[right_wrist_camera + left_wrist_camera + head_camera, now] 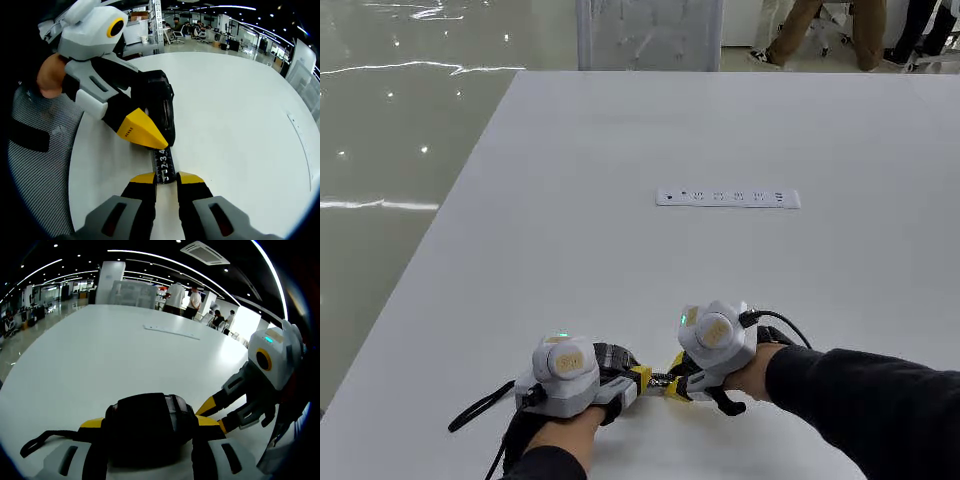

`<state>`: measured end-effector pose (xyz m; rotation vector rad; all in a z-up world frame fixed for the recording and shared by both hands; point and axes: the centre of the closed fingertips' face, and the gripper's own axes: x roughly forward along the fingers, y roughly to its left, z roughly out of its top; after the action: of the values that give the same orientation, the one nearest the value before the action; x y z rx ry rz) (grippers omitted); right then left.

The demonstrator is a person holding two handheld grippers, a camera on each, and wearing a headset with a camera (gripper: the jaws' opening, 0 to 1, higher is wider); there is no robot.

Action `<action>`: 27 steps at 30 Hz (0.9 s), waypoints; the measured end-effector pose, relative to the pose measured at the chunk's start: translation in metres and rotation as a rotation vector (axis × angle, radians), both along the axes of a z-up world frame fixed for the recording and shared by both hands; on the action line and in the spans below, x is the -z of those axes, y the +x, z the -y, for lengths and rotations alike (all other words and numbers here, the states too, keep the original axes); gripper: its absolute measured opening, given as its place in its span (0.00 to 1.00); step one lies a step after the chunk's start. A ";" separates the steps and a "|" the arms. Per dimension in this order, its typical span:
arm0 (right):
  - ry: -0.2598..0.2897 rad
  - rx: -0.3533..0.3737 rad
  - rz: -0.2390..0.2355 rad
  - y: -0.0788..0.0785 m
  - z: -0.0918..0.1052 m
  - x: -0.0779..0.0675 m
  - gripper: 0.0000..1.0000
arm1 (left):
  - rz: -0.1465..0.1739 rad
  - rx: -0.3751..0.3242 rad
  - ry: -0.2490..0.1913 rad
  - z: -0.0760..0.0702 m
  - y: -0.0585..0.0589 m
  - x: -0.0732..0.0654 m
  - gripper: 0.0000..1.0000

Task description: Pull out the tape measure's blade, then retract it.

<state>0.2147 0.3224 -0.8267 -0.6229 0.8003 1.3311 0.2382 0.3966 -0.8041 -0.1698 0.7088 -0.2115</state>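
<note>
Pinched in right gripper [166,178], bottom centre: blade [163,162]. Clamped in left gripper [150,422]: tape measure [150,435]. Could slip under weak pinch, snap back.

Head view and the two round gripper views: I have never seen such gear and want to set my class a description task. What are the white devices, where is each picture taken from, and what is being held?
There is no robot here: a person holds a hand tool with two jaws in each hand. The head view comes from a camera on the person's headset, looking down at a white table. Each round picture comes from a camera riding on one gripper, looking along its jaws. The left gripper clamps the black tape measure. The right gripper pinches the end of its blade, of which a short length is out. A white power strip lies farther back on the table.
</note>
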 end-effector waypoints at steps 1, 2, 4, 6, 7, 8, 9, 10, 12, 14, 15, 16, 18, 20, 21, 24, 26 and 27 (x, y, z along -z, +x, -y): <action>0.002 -0.001 -0.001 0.001 -0.001 0.000 0.12 | 0.000 0.000 -0.001 0.000 0.000 0.000 0.64; 0.004 -0.005 0.001 0.001 -0.001 0.000 0.12 | 0.001 0.000 -0.001 0.000 0.000 0.000 0.64; 0.008 -0.006 0.001 0.001 -0.002 0.000 0.12 | 0.001 0.000 -0.003 0.000 0.000 0.000 0.64; 0.014 -0.008 0.002 0.001 -0.004 0.000 0.12 | 0.001 0.001 -0.004 0.000 0.000 0.000 0.64; 0.017 -0.010 0.003 0.001 -0.006 -0.001 0.12 | 0.001 0.000 -0.005 0.000 0.000 0.000 0.64; 0.016 -0.009 0.001 0.000 -0.007 0.000 0.12 | 0.001 0.000 -0.005 0.000 0.000 0.000 0.64; 0.019 -0.010 0.002 0.001 -0.009 -0.001 0.12 | 0.001 0.000 -0.008 0.000 0.000 0.000 0.64; 0.019 -0.010 0.001 0.001 -0.010 -0.001 0.12 | 0.002 0.000 -0.009 0.000 0.000 0.000 0.64; 0.025 -0.011 -0.001 0.001 -0.013 -0.001 0.12 | 0.001 0.002 -0.010 0.000 0.000 0.000 0.64; 0.034 -0.011 0.000 0.002 -0.015 0.000 0.12 | 0.000 0.002 -0.012 0.000 0.000 0.000 0.64; 0.037 -0.008 -0.003 0.002 -0.016 0.000 0.12 | 0.000 0.001 -0.012 0.000 0.000 -0.001 0.64; 0.040 -0.008 -0.001 0.003 -0.017 0.000 0.12 | -0.001 0.001 -0.013 0.000 0.000 0.000 0.64; 0.046 -0.006 -0.003 0.004 -0.020 0.000 0.12 | -0.001 0.002 -0.014 0.000 0.000 -0.001 0.64; 0.051 -0.011 -0.002 0.003 -0.024 -0.001 0.12 | -0.003 0.002 -0.016 0.000 -0.001 0.000 0.64; 0.057 -0.013 -0.001 0.003 -0.026 -0.001 0.12 | -0.002 0.002 -0.017 0.000 -0.001 0.000 0.64; 0.059 -0.019 0.004 0.004 -0.030 0.000 0.12 | -0.003 0.003 -0.017 0.000 -0.001 -0.001 0.64; 0.064 -0.019 0.006 0.003 -0.031 -0.001 0.12 | -0.004 0.002 -0.019 0.000 -0.001 -0.001 0.64; 0.066 -0.020 0.006 0.003 -0.031 -0.001 0.12 | -0.004 0.003 -0.019 0.000 -0.001 -0.001 0.64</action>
<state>0.2176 0.3536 -0.8260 -0.5843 0.7442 1.3678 0.2368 0.3965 -0.8032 -0.1876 0.7110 -0.2205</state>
